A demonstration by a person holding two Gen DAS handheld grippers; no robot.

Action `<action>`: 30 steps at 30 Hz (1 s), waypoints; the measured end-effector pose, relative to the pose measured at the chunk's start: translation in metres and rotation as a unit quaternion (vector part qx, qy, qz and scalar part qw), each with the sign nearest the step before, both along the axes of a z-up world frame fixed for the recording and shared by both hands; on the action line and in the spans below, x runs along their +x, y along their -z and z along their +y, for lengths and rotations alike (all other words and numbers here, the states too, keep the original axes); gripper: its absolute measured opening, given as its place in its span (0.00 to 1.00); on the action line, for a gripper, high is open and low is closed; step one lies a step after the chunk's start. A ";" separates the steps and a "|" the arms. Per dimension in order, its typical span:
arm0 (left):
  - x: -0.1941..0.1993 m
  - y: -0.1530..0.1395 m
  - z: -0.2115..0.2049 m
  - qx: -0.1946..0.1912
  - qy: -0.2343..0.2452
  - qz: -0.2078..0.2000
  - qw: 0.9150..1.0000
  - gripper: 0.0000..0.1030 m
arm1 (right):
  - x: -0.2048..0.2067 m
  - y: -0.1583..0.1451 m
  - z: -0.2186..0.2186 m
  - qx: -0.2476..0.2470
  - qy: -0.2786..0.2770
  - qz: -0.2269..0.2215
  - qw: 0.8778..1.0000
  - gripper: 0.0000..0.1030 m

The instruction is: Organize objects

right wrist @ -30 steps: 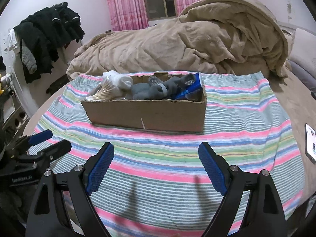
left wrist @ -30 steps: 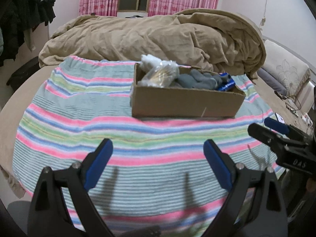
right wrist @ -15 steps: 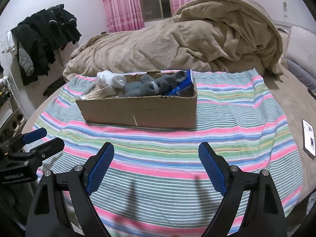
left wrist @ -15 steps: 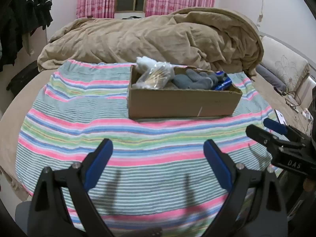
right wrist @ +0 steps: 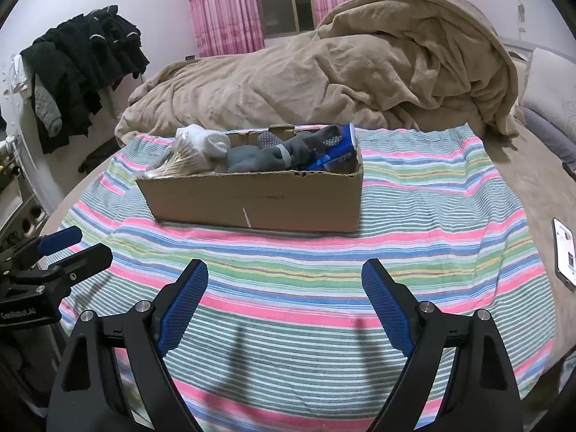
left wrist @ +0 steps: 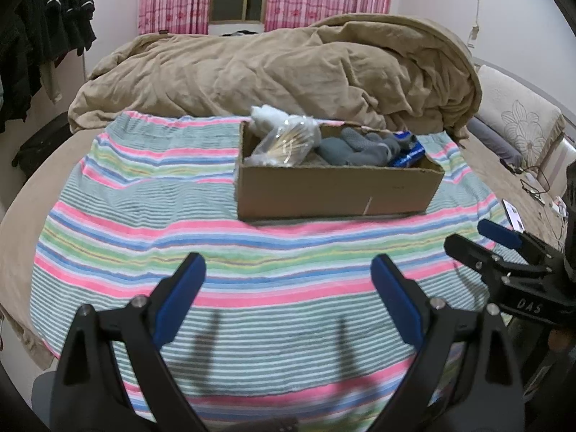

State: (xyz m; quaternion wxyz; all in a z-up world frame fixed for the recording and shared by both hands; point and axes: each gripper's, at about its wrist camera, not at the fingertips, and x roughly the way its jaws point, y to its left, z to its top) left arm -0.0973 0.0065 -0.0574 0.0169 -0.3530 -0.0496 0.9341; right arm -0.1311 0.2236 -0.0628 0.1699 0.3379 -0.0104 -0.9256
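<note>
Blanket (left wrist: pixel 280 72): tan, soft, heavily crumpled; heaped at far end of bed, behind the box.
Towel (left wrist: pixel 151 223): thin woven cloth, pink, green, blue and grey stripes; spread flat over near part of bed, a few shallow wrinkles.
Box (right wrist: pixel 259 198): brown corrugated cardboard, long, shallow, open top; sits on the towel toward its far side, right of centre in the left wrist view. Plain front wall with one short pale scratch.
Socks (right wrist: pixel 273 153): grey knit, limp, piled in the middle of the box.
Bag (left wrist: pixel 288 140): clear crinkled plastic, thin pale sticks inside; left end of box, rising above the rim.
Packet (left wrist: pixel 408 153): glossy blue, right end of box, leaning on the wall.
Phone (right wrist: pixel 565 252): flat, screen lit, on bare bed right of towel.
Left gripper (left wrist: pixel 288 280): black frame, blue pads; fingers spread wide, nothing held, above near towel.
Right gripper (right wrist: pixel 284 280): same build, ribbed pads; fingers wide apart, nothing held.
</note>
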 end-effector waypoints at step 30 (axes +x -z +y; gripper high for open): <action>0.001 -0.008 -0.004 -0.007 0.007 0.010 1.000 0.91 | -0.002 0.002 -0.001 0.000 0.001 -0.004 1.000 0.87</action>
